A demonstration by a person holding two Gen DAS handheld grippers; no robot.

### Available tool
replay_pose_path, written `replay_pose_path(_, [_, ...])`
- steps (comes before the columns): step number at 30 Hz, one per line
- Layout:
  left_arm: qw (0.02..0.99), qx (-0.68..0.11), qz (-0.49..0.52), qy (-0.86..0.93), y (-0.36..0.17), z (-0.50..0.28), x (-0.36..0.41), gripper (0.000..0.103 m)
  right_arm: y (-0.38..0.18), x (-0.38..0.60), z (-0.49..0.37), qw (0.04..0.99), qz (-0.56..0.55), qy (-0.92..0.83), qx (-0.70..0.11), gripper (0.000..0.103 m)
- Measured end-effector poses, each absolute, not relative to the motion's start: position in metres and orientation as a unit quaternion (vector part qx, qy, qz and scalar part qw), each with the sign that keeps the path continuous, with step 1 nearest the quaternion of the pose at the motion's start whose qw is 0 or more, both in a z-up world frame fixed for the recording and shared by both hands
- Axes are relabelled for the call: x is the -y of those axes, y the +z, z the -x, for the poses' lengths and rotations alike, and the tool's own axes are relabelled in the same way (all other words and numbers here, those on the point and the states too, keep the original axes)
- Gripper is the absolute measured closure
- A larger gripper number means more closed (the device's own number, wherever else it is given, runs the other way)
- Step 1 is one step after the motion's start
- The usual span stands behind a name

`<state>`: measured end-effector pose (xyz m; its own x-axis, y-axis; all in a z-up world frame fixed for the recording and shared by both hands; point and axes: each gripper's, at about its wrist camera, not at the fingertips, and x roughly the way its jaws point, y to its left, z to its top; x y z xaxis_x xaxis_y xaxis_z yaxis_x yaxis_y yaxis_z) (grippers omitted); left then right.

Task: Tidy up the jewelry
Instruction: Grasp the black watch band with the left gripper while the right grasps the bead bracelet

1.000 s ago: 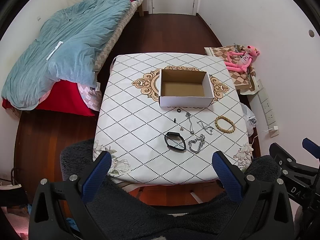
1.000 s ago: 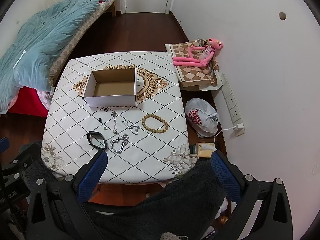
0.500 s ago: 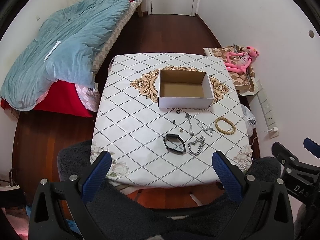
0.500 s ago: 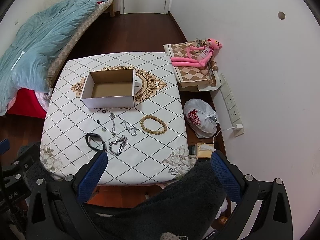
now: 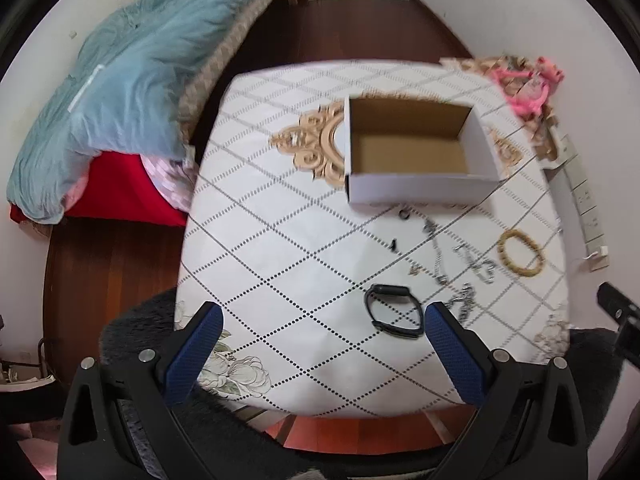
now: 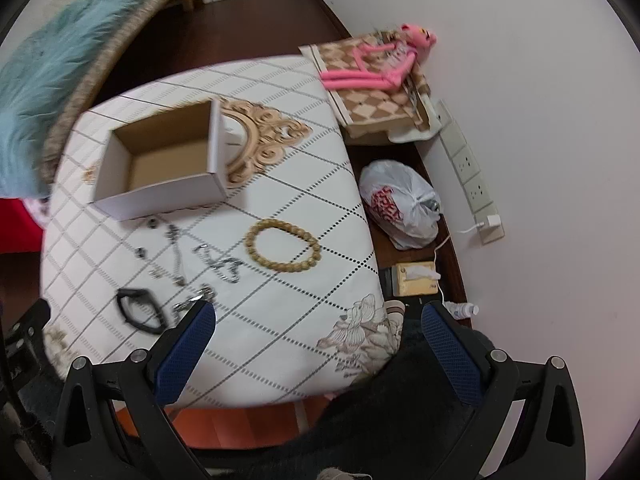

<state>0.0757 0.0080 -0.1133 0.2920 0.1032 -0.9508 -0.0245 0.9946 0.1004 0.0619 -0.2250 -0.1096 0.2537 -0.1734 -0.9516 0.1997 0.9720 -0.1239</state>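
An open, empty cardboard box (image 5: pixel 416 152) (image 6: pixel 160 164) stands on the diamond-patterned table (image 5: pixel 280 248). In front of it lie a black band (image 5: pixel 394 310) (image 6: pixel 140 314), silver chains (image 5: pixel 438 252) (image 6: pixel 218 262), small dark pieces (image 5: pixel 404 215), and a wooden bead bracelet (image 5: pixel 520 253) (image 6: pixel 282 249). My left gripper (image 5: pixel 320 356) is open and empty above the table's near edge, its right finger just beside the black band. My right gripper (image 6: pixel 320 352) is open and empty over the table's near right corner.
A bed with a teal blanket (image 5: pixel 132 68) stands left of the table. A pink plush toy (image 6: pixel 380 60) lies on a checkered box by the wall. A white plastic bag (image 6: pixel 404 204), a power strip (image 6: pixel 468 168) and a dark fuzzy seat (image 5: pixel 132 328) are close by.
Both grippers have moved forward and down toward the table, so the box and jewelry look much larger. The right view has swung a little to the right. Both stay open.
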Motion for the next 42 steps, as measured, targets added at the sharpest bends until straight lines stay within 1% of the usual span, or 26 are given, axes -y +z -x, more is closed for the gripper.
replay_pose_path(4, [0.787, -0.615, -0.032, 0.042, -0.147, -0.088, -0.007, 0.001, -0.142, 0.237, -0.079, 0.777, -0.017, -0.130, -0.616, 0.000])
replay_pose_path(7, [0.770, -0.637, -0.012, 0.034, -0.176, -0.097, -0.009, 0.001, -0.164, 0.247, -0.091, 0.766, -0.040, -0.128, -0.628, 0.000])
replay_pose_path(9, [0.762, -0.647, 0.002, 0.026, -0.189, -0.100, -0.009, 0.002, -0.181, 0.255, -0.099, 0.758, -0.066, -0.124, -0.637, 0.004])
replay_pose_path(10, [0.760, -0.650, 0.005, 0.023, -0.195, -0.101, -0.008, 0.004, -0.189, 0.258, -0.103, 0.755, -0.073, -0.126, -0.639, 0.008])
replay_pose_path(12, [0.755, -0.655, 0.008, 0.015, -0.204, -0.104, -0.005, 0.014, -0.205, 0.263, -0.110, 0.747, -0.083, -0.129, -0.647, 0.013])
replay_pose_path(14, [0.745, -0.667, 0.009, 0.008, -0.216, -0.106, -0.002, 0.033, -0.221, 0.269, -0.117, 0.738, -0.093, -0.131, -0.655, 0.026])
replay_pose_path(16, [0.740, -0.672, 0.014, 0.003, -0.223, -0.107, 0.000, 0.039, -0.236, 0.271, -0.124, 0.728, -0.097, -0.131, -0.666, 0.031])
replay_pose_path(18, [0.737, -0.676, 0.012, 0.001, -0.229, -0.109, 0.002, 0.040, -0.248, 0.272, -0.129, 0.724, -0.099, -0.130, -0.670, 0.037])
replay_pose_path(19, [0.736, -0.677, 0.011, -0.002, -0.232, -0.108, 0.003, 0.045, -0.251, 0.273, -0.130, 0.722, -0.099, -0.130, -0.673, 0.042])
replay_pose_path(20, [0.736, -0.677, 0.010, -0.004, -0.234, -0.108, 0.004, 0.054, -0.255, 0.273, -0.132, 0.719, -0.101, -0.128, -0.675, 0.046])
replay_pose_path(22, [0.731, -0.682, 0.014, -0.009, -0.239, -0.108, 0.004, 0.062, -0.255, 0.274, -0.132, 0.727, -0.108, -0.124, -0.666, 0.051])
replay_pose_path(23, [0.729, -0.684, 0.017, -0.011, -0.241, -0.109, 0.004, 0.068, -0.254, 0.272, -0.132, 0.730, -0.105, -0.121, -0.664, 0.061])
replay_pose_path(24, [0.730, -0.683, 0.018, -0.013, -0.244, -0.109, 0.002, 0.072, -0.253, 0.272, -0.132, 0.733, -0.102, -0.120, -0.662, 0.069])
replay_pose_path(25, [0.734, -0.679, 0.016, -0.014, -0.243, -0.109, 0.002, 0.074, -0.251, 0.269, -0.132, 0.736, -0.098, -0.117, -0.660, 0.082])
replay_pose_path(26, [0.736, -0.676, 0.015, -0.019, -0.243, -0.109, 0.002, 0.080, -0.251, 0.267, -0.132, 0.736, -0.095, -0.114, -0.660, 0.092])
replay_pose_path(27, [0.738, -0.674, 0.014, -0.023, -0.243, -0.110, 0.002, 0.083, -0.251, 0.266, -0.131, 0.736, -0.095, -0.111, -0.661, 0.094])
replay_pose_path(28, [0.738, -0.674, 0.015, -0.026, -0.243, -0.109, 0.002, 0.092, -0.251, 0.264, -0.130, 0.736, -0.095, -0.107, -0.662, 0.094])
replay_pose_path(29, [0.738, -0.674, 0.016, -0.029, -0.243, -0.109, 0.001, 0.095, -0.251, 0.261, -0.127, 0.735, -0.096, -0.101, -0.663, 0.094])
replay_pose_path(37, [0.751, -0.660, 0.000, -0.036, -0.226, -0.095, -0.009, 0.097, -0.255, 0.234, -0.077, 0.707, -0.110, -0.054, -0.696, 0.094])
replay_pose_path(42, [0.753, -0.656, 0.000, -0.039, -0.228, -0.085, -0.010, 0.097, -0.254, 0.228, -0.060, 0.707, -0.102, -0.065, -0.697, 0.093])
